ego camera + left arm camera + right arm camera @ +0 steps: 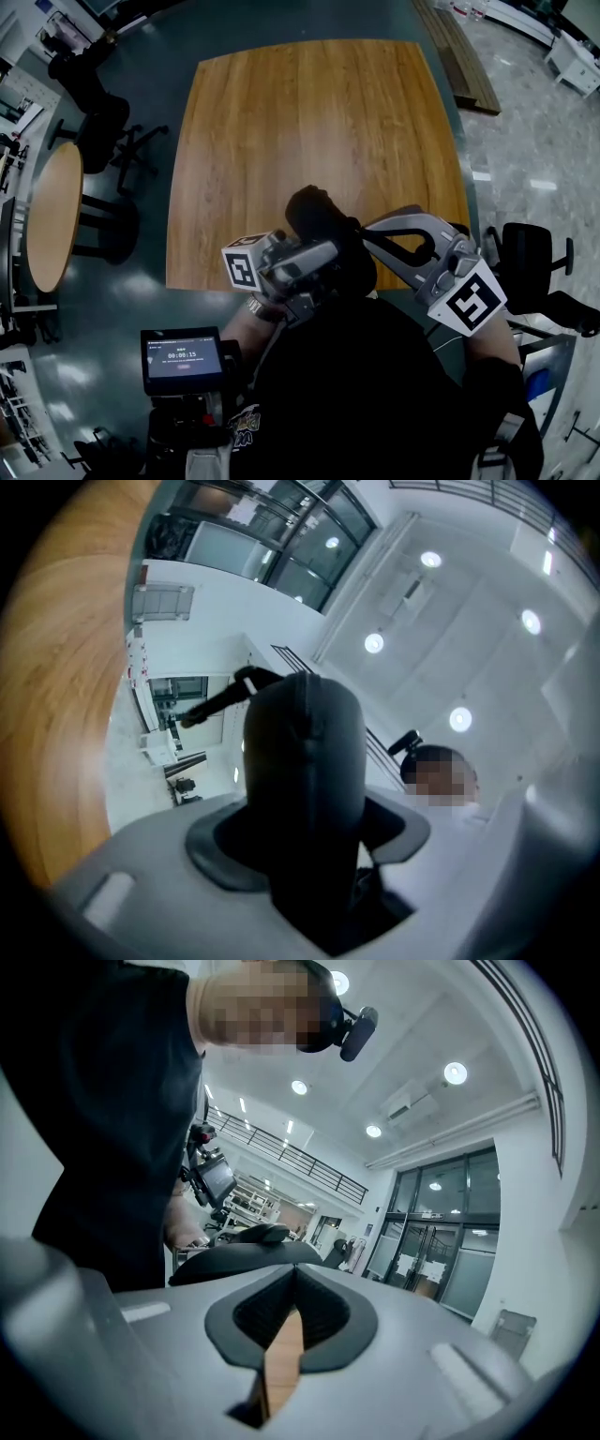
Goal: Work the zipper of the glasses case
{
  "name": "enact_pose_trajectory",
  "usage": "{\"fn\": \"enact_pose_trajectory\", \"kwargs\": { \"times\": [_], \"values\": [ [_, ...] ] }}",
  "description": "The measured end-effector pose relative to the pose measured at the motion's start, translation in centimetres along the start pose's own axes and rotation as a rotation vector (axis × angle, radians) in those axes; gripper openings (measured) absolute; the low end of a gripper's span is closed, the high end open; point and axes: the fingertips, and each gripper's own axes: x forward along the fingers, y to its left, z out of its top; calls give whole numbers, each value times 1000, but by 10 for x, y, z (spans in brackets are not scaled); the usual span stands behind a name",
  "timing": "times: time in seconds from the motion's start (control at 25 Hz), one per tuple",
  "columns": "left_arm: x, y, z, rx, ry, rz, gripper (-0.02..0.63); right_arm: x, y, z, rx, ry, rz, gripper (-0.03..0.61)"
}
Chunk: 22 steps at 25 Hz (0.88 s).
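I see the black glasses case (317, 221) held up over the near edge of the wooden table (309, 131). My left gripper (328, 259) is shut on it. In the left gripper view the case (305, 761) stands upright between the grey jaws of that gripper (305, 841), filling the gap. My right gripper (370, 232) comes in from the right, with its tips against the case. In the right gripper view its jaws (292, 1274) are shut and the case (234, 1260) lies just past the tips. A zipper pull between the pads cannot be made out.
A round wooden table (52, 216) and a black office chair (103, 131) stand at the left, and another black chair (530, 258) at the right. A small screen device (181, 359) sits by my left forearm. My own dark-clothed body fills the bottom of the head view.
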Motion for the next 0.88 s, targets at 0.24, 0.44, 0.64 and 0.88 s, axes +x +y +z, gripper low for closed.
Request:
{"fn": "enact_pose_trajectory", "kwargs": {
  "times": [0.24, 0.44, 0.64, 0.88],
  "values": [
    [12, -5, -7, 111, 111, 25, 284, 2, 7, 0, 12, 9, 55, 5],
    [9, -5, 0, 56, 57, 19, 256, 5, 5, 2, -43, 16, 19, 5],
    [7, -3, 6, 55, -13, 34, 252, 5, 6, 1, -83, 44, 25, 3],
    [7, -11, 15, 97, -29, 31, 252, -6, 24, 8, -130, 89, 151, 2]
  ]
}}
